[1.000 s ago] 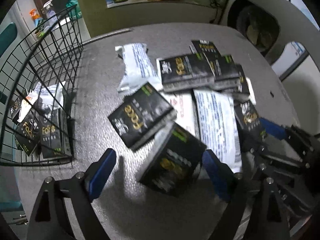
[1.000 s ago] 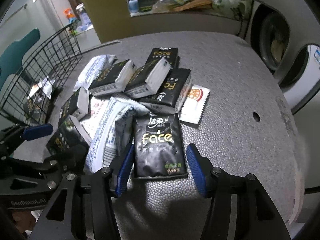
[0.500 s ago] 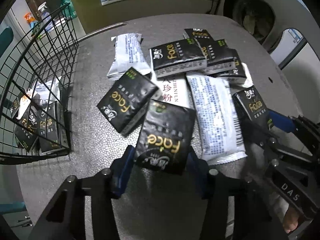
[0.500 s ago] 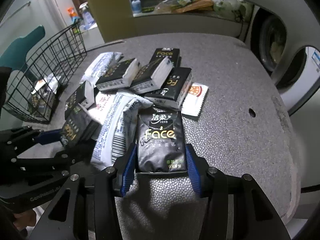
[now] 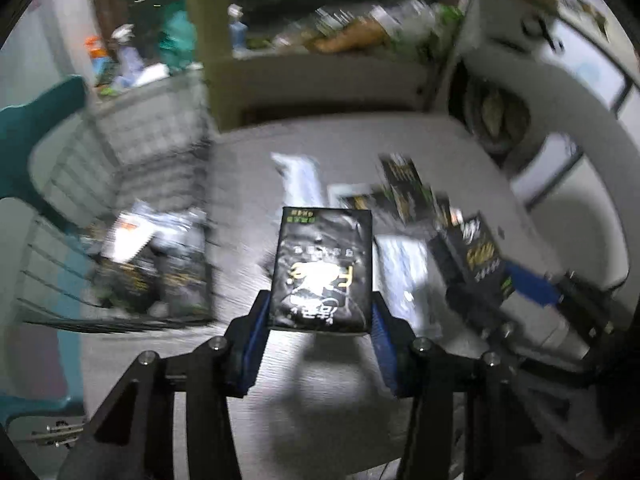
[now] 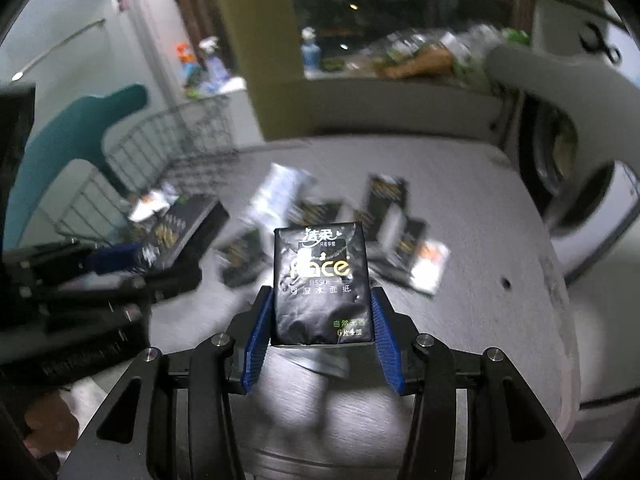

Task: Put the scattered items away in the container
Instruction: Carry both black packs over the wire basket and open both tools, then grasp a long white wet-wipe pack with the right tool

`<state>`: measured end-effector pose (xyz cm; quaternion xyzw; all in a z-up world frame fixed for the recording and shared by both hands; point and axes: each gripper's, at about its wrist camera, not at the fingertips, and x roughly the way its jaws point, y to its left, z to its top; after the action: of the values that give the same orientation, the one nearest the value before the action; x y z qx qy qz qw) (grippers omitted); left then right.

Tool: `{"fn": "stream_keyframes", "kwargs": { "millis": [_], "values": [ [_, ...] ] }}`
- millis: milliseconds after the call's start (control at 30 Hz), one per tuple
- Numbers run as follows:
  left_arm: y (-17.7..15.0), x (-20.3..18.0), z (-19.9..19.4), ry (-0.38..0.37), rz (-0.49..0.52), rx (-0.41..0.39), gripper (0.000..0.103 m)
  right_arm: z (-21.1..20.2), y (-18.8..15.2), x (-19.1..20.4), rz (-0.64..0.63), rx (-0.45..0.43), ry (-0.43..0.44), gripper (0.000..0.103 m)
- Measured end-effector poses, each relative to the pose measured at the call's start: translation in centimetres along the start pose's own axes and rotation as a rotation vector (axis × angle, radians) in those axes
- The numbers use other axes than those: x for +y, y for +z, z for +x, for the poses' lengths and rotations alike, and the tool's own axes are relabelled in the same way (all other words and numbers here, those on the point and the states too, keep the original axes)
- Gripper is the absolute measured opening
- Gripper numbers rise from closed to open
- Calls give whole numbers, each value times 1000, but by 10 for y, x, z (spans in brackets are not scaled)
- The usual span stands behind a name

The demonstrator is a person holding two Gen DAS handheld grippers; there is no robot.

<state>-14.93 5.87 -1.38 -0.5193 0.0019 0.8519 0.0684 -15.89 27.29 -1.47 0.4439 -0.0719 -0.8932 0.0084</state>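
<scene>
Grey table (image 6: 460, 184): left tongs (image 5: 318, 320), closing, pinch black pack (image 5: 322, 268); right tongs (image 6: 322, 320) pinch another (image 6: 322, 284).

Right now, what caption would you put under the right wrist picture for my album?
Right gripper lifts a black tissue pack above the grey table.

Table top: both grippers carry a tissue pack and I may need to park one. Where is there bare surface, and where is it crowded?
Bare: the table's right side, from the orange-printed sachet out to the edge with the small hole, and the far strip behind the pile. Crowded: the middle, with scattered black packs and white packets, and the wire basket on the left.
</scene>
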Motion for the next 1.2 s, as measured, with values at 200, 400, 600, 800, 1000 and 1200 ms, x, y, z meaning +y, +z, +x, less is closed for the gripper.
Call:
{"fn": "stream_keyframes", "kwargs": {
  "millis": [200, 400, 600, 800, 1000, 1200],
  "values": [
    [23, 77, -36, 120, -106, -67, 53, 2, 43, 78, -90, -49, 101, 48],
    [18, 166, -30, 217, -236, -31, 53, 29, 65, 156, -177, -24, 171, 48],
    [15, 197, -6, 232, -268, 26, 53, 54, 63, 179, -191, 18, 169, 49],
    [13, 202, -3, 203, -267, 14, 63, 51, 61, 173, -187, -2, 159, 49],
    [6, 184, -12, 204, -250, 12, 64, 37, 60, 165, -185, -14, 163, 49],
    [-5, 142, -29, 152, -199, -1, 64, 0, 41, 121, -148, -26, 128, 49]
  ]
}}
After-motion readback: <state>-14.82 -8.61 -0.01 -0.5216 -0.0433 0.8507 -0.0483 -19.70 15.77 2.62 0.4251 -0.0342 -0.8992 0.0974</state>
